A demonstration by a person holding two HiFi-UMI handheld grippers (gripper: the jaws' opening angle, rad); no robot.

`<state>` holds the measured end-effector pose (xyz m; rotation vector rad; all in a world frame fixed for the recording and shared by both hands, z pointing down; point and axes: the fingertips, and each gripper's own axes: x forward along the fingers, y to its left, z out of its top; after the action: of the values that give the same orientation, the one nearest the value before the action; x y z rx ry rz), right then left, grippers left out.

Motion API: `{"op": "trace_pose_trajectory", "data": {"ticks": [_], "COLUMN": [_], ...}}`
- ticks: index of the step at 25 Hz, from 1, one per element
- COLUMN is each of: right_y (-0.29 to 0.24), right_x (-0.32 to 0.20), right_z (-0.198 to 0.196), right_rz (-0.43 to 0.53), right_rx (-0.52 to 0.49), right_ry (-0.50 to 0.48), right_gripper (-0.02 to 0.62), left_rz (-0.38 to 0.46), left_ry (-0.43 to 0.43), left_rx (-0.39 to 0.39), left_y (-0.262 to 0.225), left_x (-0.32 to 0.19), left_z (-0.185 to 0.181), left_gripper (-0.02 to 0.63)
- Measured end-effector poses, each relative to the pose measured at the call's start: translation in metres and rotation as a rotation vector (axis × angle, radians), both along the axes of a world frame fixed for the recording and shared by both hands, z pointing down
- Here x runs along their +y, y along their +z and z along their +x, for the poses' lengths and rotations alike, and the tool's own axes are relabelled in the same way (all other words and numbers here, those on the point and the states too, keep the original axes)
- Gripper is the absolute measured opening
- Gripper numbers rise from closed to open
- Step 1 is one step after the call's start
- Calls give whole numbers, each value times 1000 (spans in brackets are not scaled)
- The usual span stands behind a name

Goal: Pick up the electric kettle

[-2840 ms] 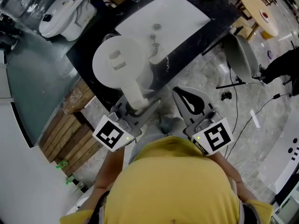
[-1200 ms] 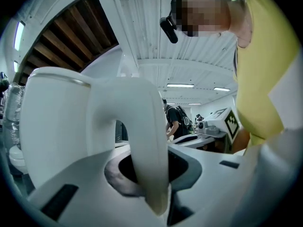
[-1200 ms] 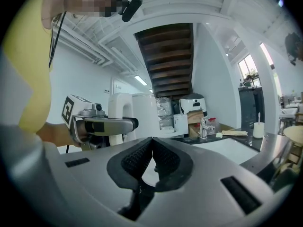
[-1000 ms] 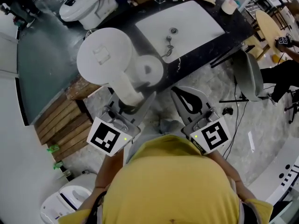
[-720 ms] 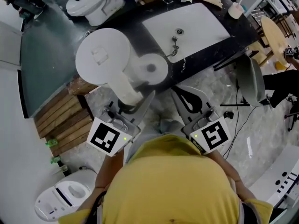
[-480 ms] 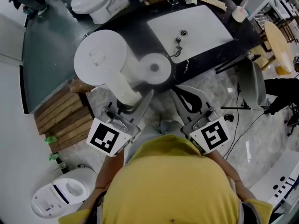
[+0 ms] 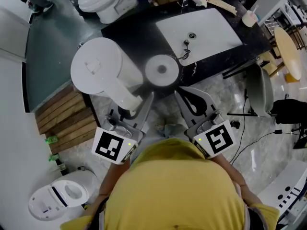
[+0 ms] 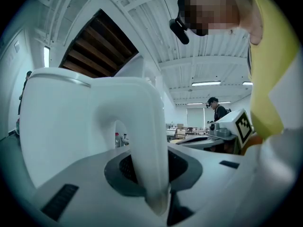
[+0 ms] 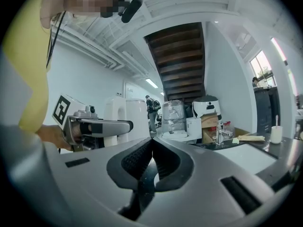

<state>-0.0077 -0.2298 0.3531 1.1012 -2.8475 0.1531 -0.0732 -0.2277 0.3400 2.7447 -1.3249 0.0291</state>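
Pale stone floor (image 7: 216,87) lay nearest, below 2 grippers: the left gripper (image 7: 133,105) was clamped on the handle (image 8: 142,141) of the 1 white electric kettle (image 7: 98,68), held just left of its 1 round base (image 7: 162,70) and off it, while the right gripper (image 9: 151,143), nearer than the base, had its jaws together on nothing. Beyond the base 1 white sink (image 7: 206,23) sat in the black counter (image 7: 127,27). Stiff and smooth-walled, the kettle probably weighed according to unseen water, so the handle seemed the soundest hold.

Your left claw (image 8: 149,167) grips the white kettle (image 8: 61,126) by its handle (image 8: 142,115), jaws closed on it; a person (image 8: 218,112) stands far behind.
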Motion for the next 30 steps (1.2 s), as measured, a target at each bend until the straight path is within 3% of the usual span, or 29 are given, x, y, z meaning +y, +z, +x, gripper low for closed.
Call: {"op": "trace_pose_trajectory", "data": {"ticks": [18, 30], "right_y": [-14, -13], "right_x": [7, 16], "right_z": [8, 13], "right_rz": [33, 37], "right_rx": [-8, 4], "right_ry": [-1, -2], "right_gripper": [18, 18], "left_rz": [11, -7], "left_ry": [-162, -213], "left_rx": [8, 19], "left_y": [-8, -6], "left_x": [21, 42], "left_z": [-11, -13], "left_gripper": [84, 84]}}
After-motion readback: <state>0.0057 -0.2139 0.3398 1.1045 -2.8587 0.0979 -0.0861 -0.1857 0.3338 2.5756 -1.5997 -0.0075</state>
